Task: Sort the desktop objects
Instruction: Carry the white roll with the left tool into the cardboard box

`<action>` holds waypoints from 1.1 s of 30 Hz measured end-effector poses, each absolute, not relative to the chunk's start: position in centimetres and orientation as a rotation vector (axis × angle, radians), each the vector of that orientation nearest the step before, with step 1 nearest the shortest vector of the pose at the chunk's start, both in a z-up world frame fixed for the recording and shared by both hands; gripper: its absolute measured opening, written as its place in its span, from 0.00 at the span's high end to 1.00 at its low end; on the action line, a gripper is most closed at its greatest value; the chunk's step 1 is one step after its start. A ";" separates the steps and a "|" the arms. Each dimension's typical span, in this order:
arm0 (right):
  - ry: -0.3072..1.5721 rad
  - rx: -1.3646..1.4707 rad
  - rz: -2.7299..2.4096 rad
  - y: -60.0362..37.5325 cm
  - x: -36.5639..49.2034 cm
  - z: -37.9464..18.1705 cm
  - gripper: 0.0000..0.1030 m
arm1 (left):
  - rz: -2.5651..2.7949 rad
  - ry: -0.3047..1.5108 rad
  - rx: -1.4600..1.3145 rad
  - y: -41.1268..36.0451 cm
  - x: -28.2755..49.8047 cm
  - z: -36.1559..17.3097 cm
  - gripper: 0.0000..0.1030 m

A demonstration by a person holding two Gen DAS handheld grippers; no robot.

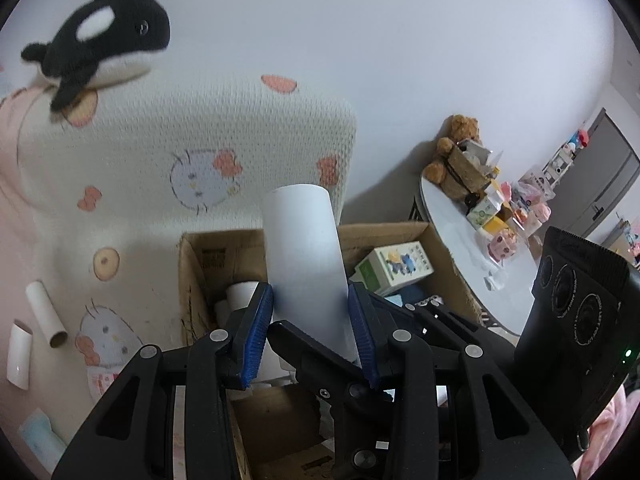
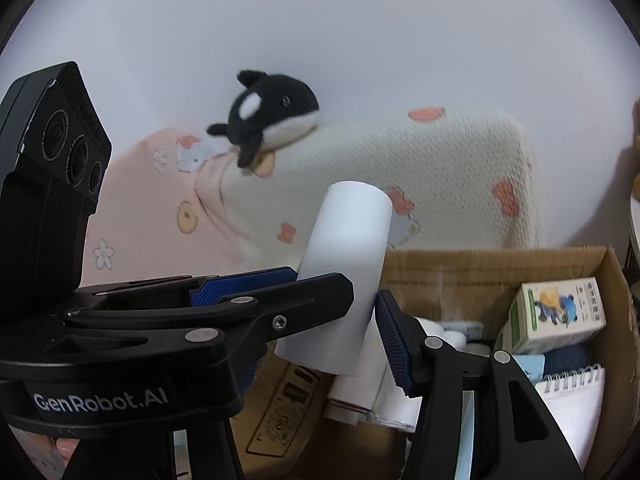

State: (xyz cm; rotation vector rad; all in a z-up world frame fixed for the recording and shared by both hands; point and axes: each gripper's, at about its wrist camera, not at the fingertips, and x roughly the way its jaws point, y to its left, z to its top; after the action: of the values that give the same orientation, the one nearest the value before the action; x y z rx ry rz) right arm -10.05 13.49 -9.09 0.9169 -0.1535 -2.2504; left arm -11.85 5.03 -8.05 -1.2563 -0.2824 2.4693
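**A:** ok so where's the white tube (image 1: 306, 256) at right now?

**B:** clamped between both blue pads of the left gripper (image 1: 311, 316), standing up at a tilt above the open cardboard box (image 1: 188, 280). The right gripper (image 2: 340, 308) has its own white roll (image 2: 344, 276), squeezed the same way, also over the box, near its back wall.

**A:** so neither tool is just hanging open?

**B:** nope, both are closed on a tube, pads pressing the sides.

**A:** what's in the box?

**B:** more white rolls (image 2: 372, 396) piled at the left end, a small carton with a cartoon print (image 2: 556, 316) toward the right end, and a spiral notebook (image 2: 572, 396) in the front right corner.

**A:** and around it?

**B:** behind the box there's a cream cushion with pink prints (image 1: 192, 148), an orca plush (image 1: 100, 36) sitting on its top edge. Two cardboard tubes (image 1: 44, 314) lie on the pink bedding left of the box. Off to the right, a round white table (image 1: 460, 224) with a teddy bear (image 1: 456, 148) at its far edge.
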 end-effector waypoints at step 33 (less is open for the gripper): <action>0.041 1.351 -2.132 16.3 -13.4 -15.2 0.50 | 2.167 -0.462 -1.569 9.0 -15.0 -16.4 0.59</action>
State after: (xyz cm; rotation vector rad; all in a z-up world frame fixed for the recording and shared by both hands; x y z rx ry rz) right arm -13.42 16.33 -15.22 1.3509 0.0412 -2.1322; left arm -15.00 8.99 -16.40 -1.5689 -0.4624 2.1670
